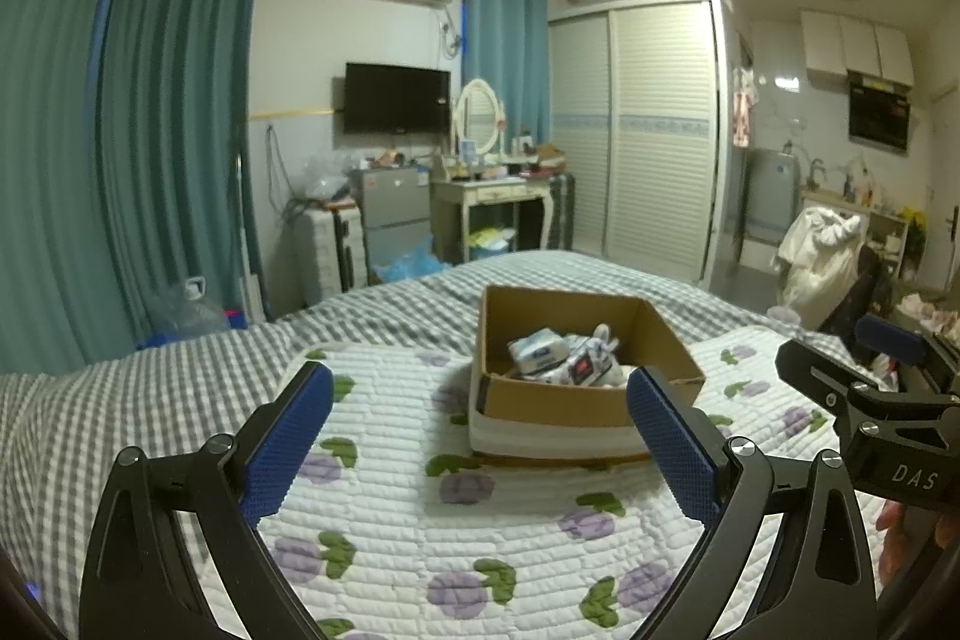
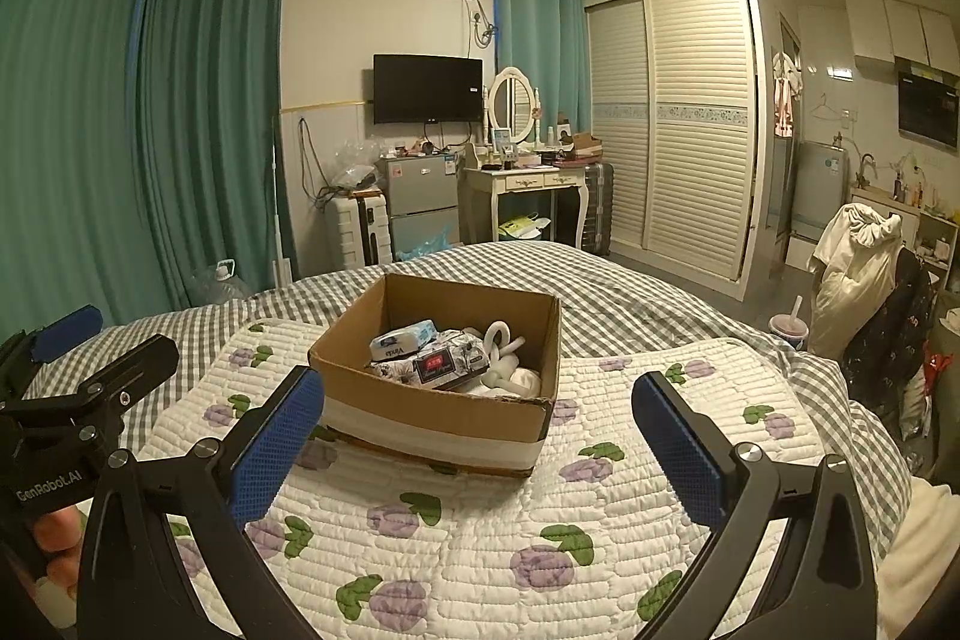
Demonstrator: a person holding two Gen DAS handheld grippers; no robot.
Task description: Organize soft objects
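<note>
- The left gripper (image 1: pixel 480 388) is wide open and holds nothing, up over the flowery quilt (image 1: pixel 384 532).
- The cardboard box (image 2: pixel 444 400) sits in the middle of the quilt on the bed (image 2: pixel 630 286), with soft packs (image 2: pixel 447 361) and a white soft toy (image 2: pixel 507 355) inside.
- The right gripper (image 2: pixel 478 397) is wide open too, holding nothing.

White letters reading "DAS" are showing on the black body of the right tongs (image 1: pixel 888 370), "GenRobot.AI" is showing on the black body of the left tongs (image 2: pixel 84 358), and "Vinda" is showing on the tissue pack (image 2: pixel 403 340) (other packet labels are too blurred).
</note>
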